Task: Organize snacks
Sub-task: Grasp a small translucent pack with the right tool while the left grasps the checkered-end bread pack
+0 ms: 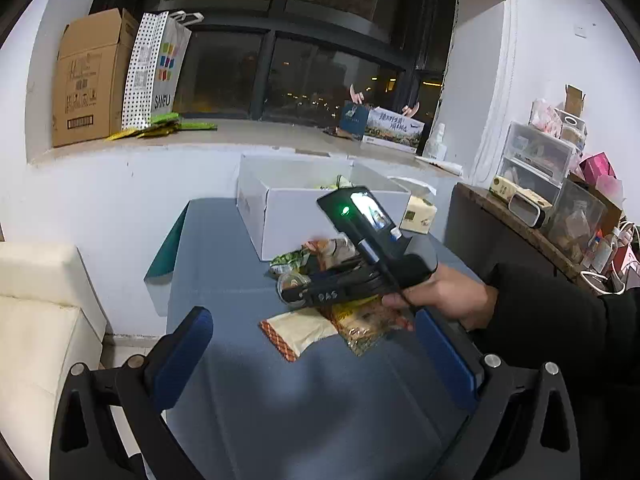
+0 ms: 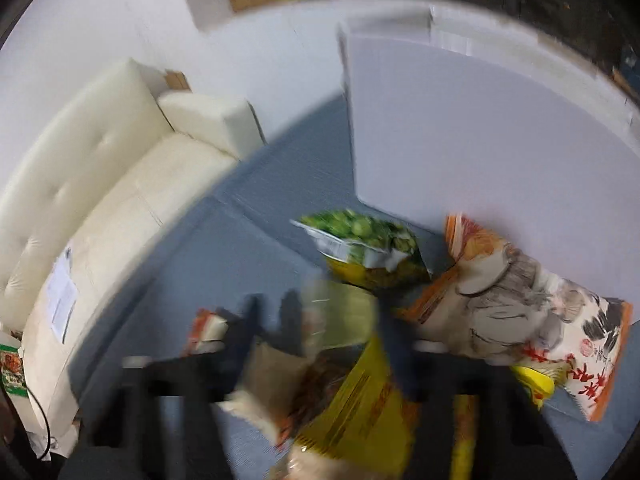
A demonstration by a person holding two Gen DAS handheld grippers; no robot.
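Several snack packets lie in a heap on the blue-grey table (image 1: 240, 380), in front of an open white box (image 1: 304, 208). Among them are a white and orange packet (image 1: 296, 332), a yellow packet (image 1: 360, 324) and a green pea packet (image 2: 360, 236). A large orange and white packet (image 2: 532, 312) lies against the box wall (image 2: 460, 120). A hand holds my right gripper (image 2: 338, 312) down in the heap. In its blurred view the fingers stand against both sides of a small clear cup (image 2: 340, 308). My left gripper (image 1: 312, 316) hovers open before the heap, holding nothing.
A cream sofa (image 2: 100, 184) stands left of the table. On the window sill are a cardboard box (image 1: 92, 80), a paper bag (image 1: 164, 72) and green packets (image 1: 160, 128). A tissue box (image 1: 418, 214) sits beside the white box, and a cluttered shelf (image 1: 532, 216) is at the right.
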